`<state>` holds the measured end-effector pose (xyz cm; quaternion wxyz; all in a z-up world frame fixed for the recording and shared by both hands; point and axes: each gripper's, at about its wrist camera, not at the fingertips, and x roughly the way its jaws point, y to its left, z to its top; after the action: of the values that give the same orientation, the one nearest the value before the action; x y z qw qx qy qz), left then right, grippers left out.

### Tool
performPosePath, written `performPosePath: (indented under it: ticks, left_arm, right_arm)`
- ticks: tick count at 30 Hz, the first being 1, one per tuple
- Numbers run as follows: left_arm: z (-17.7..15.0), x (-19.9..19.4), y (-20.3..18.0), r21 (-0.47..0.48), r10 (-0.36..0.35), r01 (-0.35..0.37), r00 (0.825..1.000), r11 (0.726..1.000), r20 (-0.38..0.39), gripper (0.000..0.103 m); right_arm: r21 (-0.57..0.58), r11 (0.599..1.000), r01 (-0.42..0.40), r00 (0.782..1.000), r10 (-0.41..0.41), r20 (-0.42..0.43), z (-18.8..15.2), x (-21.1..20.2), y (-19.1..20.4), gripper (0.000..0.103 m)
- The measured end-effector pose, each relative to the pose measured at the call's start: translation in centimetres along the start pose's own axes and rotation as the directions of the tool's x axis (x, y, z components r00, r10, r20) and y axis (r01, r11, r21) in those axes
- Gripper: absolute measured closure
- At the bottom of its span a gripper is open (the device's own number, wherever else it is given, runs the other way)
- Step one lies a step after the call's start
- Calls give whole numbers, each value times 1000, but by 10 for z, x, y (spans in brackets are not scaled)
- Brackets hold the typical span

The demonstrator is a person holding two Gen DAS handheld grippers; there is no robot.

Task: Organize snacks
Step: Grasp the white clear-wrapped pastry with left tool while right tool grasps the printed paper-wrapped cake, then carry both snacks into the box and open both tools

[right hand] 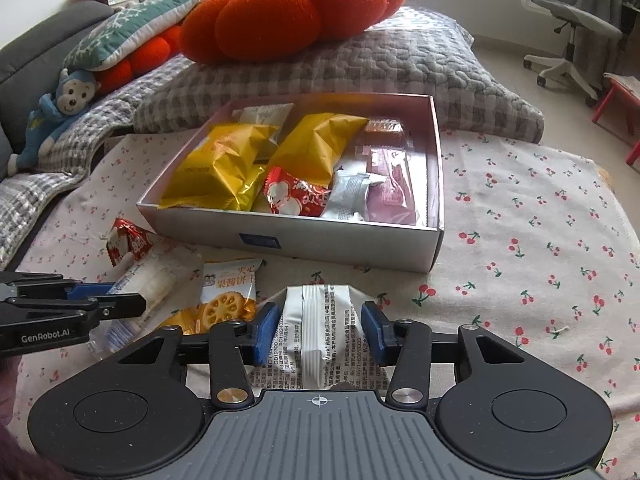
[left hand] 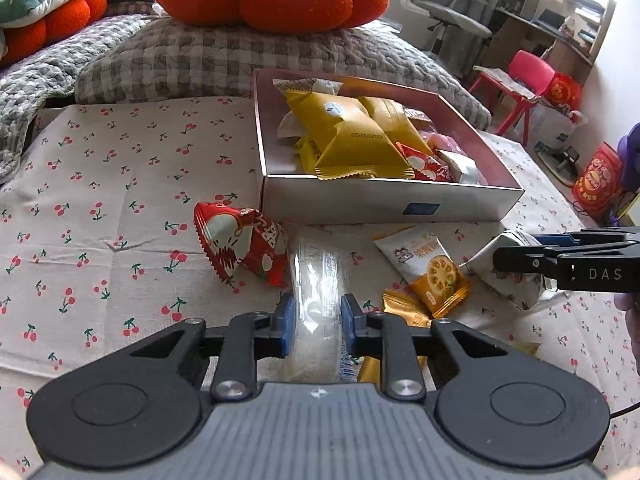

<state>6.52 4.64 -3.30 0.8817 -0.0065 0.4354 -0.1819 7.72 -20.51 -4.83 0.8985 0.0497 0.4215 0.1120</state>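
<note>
Just in front of the half-filled box (left hand: 384,204), the left gripper (left hand: 316,324) pinches a clear packet (left hand: 318,280) while the right gripper (right hand: 318,328) clamps a white packet (right hand: 320,320); lifting both over the near wall comes next.

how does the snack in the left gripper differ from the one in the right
The clear packet in the left hand-held gripper is see-through, long and slim; the white packet in the right hand-held gripper is opaque, printed with text and blockier. The clear one leaves the pads close together; the white one holds them wider apart. Both are gripped over the cherry-print cloth, outside the box.
</note>
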Motion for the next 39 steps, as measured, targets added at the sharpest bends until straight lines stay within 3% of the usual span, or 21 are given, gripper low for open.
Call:
performPosePath:
  ticks: [7, 11, 16, 22, 28, 39]
  left_arm:
    - [2, 0, -2, 8, -2, 2, 1000, 1000, -17, 82]
    - [0, 9, -1, 27, 10, -9, 998, 1000, -64, 71]
    - [1, 13, -7, 65, 24, -20, 997, 998, -68, 69]
    - [4, 15, -14, 94, 62, -54, 994, 994, -89, 73]
    - [8, 11, -17, 74, 45, -38, 995, 997, -93, 83]
    - [14, -7, -34, 67, 21, -18, 998, 998, -52, 86]
  right_arm:
    - [-2, 1000, 9, 1000, -9, -20, -3, 3, -1, 59]
    - [4, 1000, 14, 999, -14, -41, -5, 8, 2, 54]
    - [11, 1000, 24, 999, -24, -47, -1, 11, 7, 50]
    - [20, 998, 65, 994, -63, -84, 1, 20, 11, 46]
    - [-3, 998, 56, 996, -56, -73, 2, 15, 15, 58]
    - [-5, 1000, 25, 1000, -25, -12, 8, -11, 21, 60]
